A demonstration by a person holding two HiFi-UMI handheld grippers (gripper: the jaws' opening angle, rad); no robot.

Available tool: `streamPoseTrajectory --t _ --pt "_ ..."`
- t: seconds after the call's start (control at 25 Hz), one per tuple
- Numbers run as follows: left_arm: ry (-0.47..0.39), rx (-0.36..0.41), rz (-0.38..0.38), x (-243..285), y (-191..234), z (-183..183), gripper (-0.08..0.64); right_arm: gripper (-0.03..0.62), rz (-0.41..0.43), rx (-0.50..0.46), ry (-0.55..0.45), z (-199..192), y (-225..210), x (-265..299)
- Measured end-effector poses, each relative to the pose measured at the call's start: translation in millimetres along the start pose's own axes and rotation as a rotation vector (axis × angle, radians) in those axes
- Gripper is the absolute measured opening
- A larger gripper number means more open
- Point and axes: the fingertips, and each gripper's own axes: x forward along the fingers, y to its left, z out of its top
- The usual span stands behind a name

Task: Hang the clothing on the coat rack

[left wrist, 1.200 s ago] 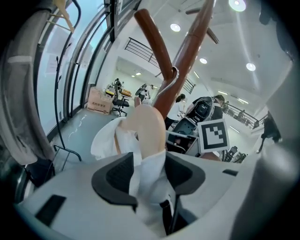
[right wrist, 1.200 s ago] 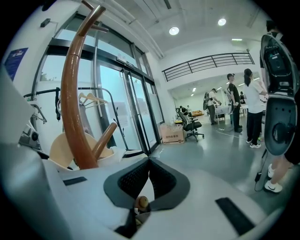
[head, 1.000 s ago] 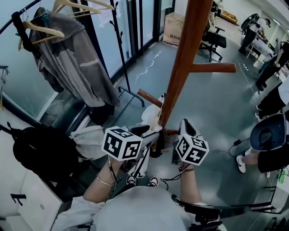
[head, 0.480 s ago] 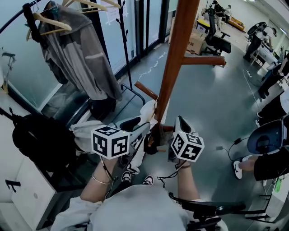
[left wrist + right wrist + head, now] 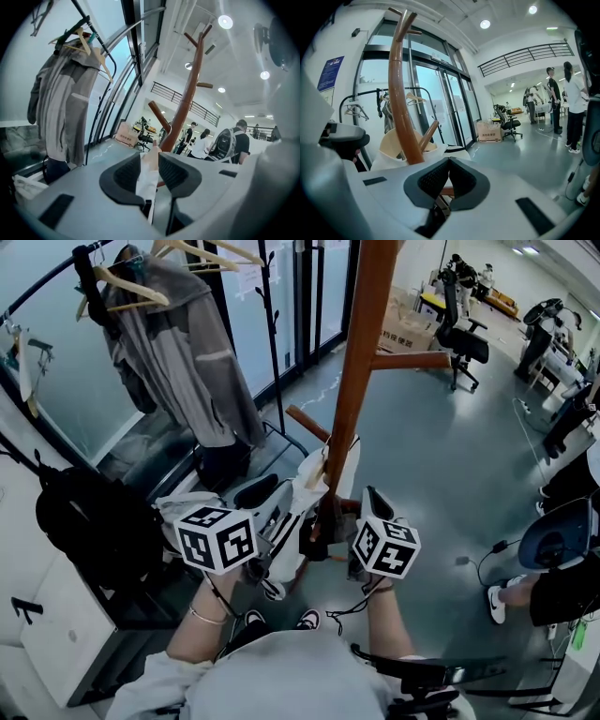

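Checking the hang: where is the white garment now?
Head view, centre: the white garment drapes against the coat rack pole by its low peg, fabric between the left tongs, which have just been closing.

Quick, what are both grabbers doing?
Left gripper: jaws just closing, pinching the white garment.
Right gripper: closed, nothing seen between.
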Motion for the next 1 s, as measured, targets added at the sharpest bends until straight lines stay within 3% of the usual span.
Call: streamPoseTrajectory --t 0.2,0.56,0.84,1.0 --pt "-0.025 -0.008 0.038 -15 14 3 0.092 0.023 -0.006 -0.009 -0.015 0 11 -7" --pt "0.01 -0.013 0.02 -42 37 -4 0.015 0.023 -0.07 0.005 -0.041 0 40 -27" --pt "0.027 -0.024 0.019 -50 52 -14 0.009 0.023 -0.124 -0.068 -0.042 -9 56 -47" --pt "0.038 -0.024 -0.004 -48 46 -18 0.008 0.023 -0.142 -0.06 -0.052 -8 54 -56"
